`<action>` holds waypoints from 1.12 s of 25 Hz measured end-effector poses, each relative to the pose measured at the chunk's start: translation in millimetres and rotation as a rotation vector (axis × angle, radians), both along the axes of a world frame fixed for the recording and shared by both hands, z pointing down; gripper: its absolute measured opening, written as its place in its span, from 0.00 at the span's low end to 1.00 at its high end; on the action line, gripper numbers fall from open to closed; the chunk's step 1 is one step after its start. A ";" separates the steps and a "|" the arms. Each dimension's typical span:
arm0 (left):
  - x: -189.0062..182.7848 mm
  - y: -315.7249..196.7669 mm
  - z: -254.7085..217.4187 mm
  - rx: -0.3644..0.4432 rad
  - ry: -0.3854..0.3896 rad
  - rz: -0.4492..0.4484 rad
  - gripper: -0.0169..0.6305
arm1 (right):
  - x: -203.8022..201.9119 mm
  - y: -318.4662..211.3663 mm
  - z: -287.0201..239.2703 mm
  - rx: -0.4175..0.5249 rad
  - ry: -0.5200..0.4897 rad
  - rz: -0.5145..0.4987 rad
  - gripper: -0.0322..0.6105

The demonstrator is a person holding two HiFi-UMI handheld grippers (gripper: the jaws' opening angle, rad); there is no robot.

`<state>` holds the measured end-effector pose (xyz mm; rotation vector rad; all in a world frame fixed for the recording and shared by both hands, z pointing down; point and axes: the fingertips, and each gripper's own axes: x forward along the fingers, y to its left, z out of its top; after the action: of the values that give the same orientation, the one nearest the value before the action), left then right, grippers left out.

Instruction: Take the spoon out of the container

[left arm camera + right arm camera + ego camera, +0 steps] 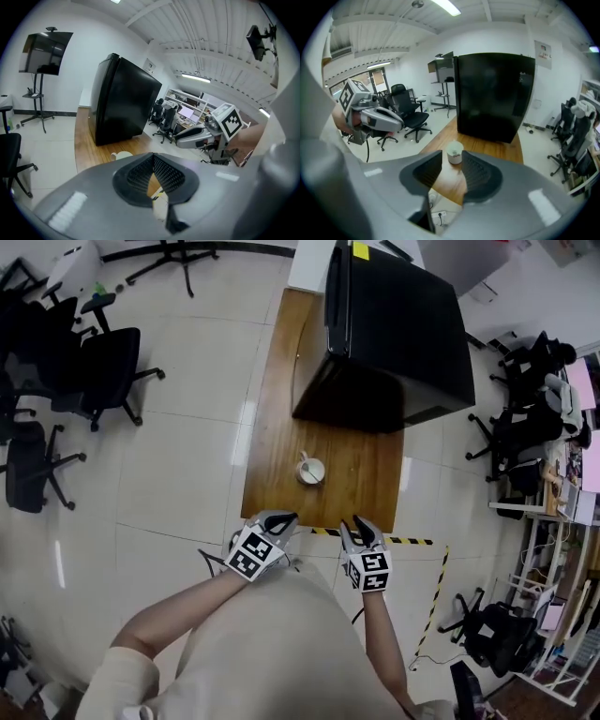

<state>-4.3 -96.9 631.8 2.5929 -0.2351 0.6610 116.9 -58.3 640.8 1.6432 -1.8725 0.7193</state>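
Since the spoon [303, 460] has not yet been touched, the right gripper [451, 164] hangs on the person's side of the cup [310, 471], well short of it. Its jaws are a little apart with nothing between the pads, and its own view looks straight through that gap at the cup, which reads as a line-up for a reach; the narrow opening probably suits a thin handle. The left gripper [153, 161], level with the right one and to the left of the cup as the person stands, has its jaw tips touching and holds nothing. I judge it is kept back as a spare, perhaps to steady the cup should it slide when the spoon is lifted. The cup stands upright on the wooden table [281, 381], near the end closest to the person, with bare wood all round it, so either gripper can come at it unobstructed. The spoon rests inside the cup, its handle leaning at the rim on the side away from the person and slightly left. That is the part that offers itself for a pinch, though it is too small to tell how far it stands clear. Beyond the cup, well apart from it, a large black box [403, 324] fills the far part of the table, leaving the near side as the open approach.
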 end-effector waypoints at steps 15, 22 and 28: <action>-30.4 -57.6 5.9 0.044 -0.021 -0.096 0.02 | -12.9 -62.3 86.0 -0.133 0.077 -0.191 0.30; -36.2 -81.9 -2.8 0.059 -0.039 -0.239 0.02 | -10.5 -75.7 127.6 -0.180 0.148 -0.290 0.30; -40.1 -83.8 -3.1 0.074 -0.070 -0.265 0.01 | -3.4 -84.9 152.9 -0.193 0.116 -0.277 0.30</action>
<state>-44.4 -180.6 628.7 2.5470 -0.6240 0.6570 113.5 -143.2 793.7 1.2486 -1.8366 0.6494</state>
